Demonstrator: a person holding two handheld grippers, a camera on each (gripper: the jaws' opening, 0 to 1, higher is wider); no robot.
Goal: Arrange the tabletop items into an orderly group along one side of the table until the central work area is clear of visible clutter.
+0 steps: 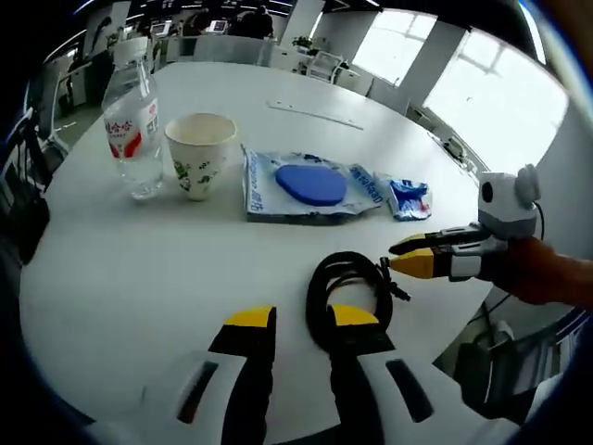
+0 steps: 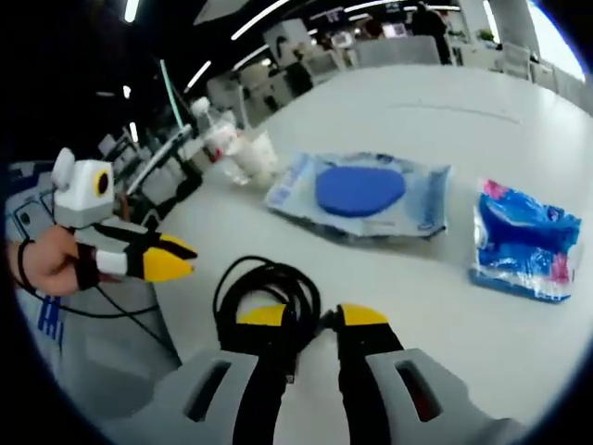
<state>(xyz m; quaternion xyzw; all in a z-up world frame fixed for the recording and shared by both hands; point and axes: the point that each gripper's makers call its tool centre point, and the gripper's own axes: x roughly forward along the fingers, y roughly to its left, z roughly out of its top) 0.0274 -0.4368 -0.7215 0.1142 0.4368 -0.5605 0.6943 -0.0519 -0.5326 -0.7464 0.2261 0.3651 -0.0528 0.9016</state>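
Note:
A black coiled cable (image 1: 316, 289) lies on the white round table (image 1: 139, 269) near its front edge. My left gripper (image 1: 304, 318) is open, its right jaw tip resting over the coil's near side. My right gripper (image 1: 400, 257) comes in from the right, tips just beside the coil. In the right gripper view my right gripper (image 2: 312, 315) is open with part of the cable (image 2: 228, 278) between its jaws, and my left gripper (image 2: 181, 257) points in from the left. Further back stand a water bottle (image 1: 132, 130), a paper cup (image 1: 198, 153), a wipes pack (image 1: 310, 184) and a small blue packet (image 1: 406, 197).
A thin pale strip (image 1: 310, 113) lies far back on the table. The bottle (image 2: 218, 139), cup (image 2: 259, 153), wipes pack (image 2: 366, 195) and blue packet (image 2: 523, 241) form a loose row. Office desks and chairs stand beyond the table's edge.

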